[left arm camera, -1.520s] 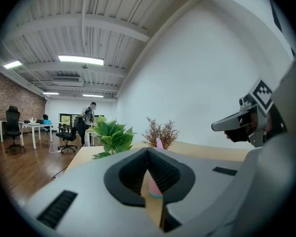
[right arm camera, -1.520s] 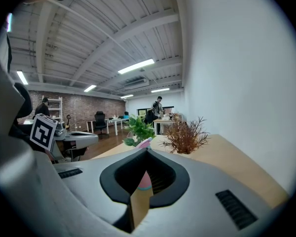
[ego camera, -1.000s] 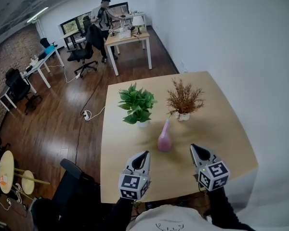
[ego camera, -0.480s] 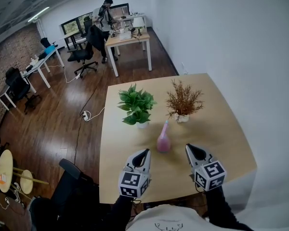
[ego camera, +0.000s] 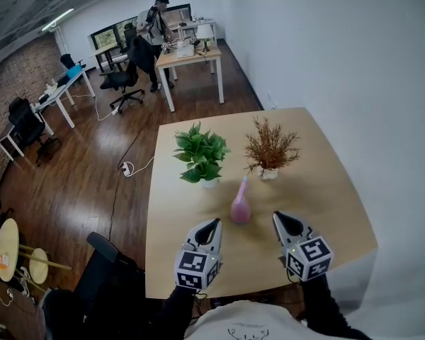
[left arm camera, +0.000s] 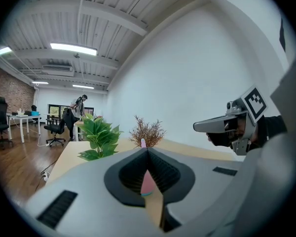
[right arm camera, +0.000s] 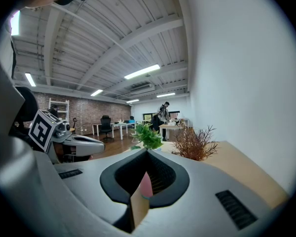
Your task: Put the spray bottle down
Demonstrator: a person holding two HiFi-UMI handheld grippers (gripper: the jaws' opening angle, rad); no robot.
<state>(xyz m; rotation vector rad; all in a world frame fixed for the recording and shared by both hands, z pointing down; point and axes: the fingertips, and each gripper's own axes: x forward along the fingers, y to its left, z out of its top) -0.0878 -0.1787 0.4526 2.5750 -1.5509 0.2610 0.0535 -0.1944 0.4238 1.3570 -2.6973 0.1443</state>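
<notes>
Left gripper point(ego camera: 213, 227), right gripper point(ego camera: 279, 219): both clenched, empty; barely any shift over the last second. Pink spray bottle point(ego camera: 241, 205) stands upright on the table point(ego camera: 333, 197), just ahead between both tips, untouched. Set-down looks complete.

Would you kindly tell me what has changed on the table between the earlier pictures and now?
The right tongs edged slightly inward, toward the pink spray bottle, then held. Nothing was taken hold of or let go: both tongs are shut and empty. The left tongs, the bottle standing upright on the table, the green plant and the dried plant stayed put.
</notes>
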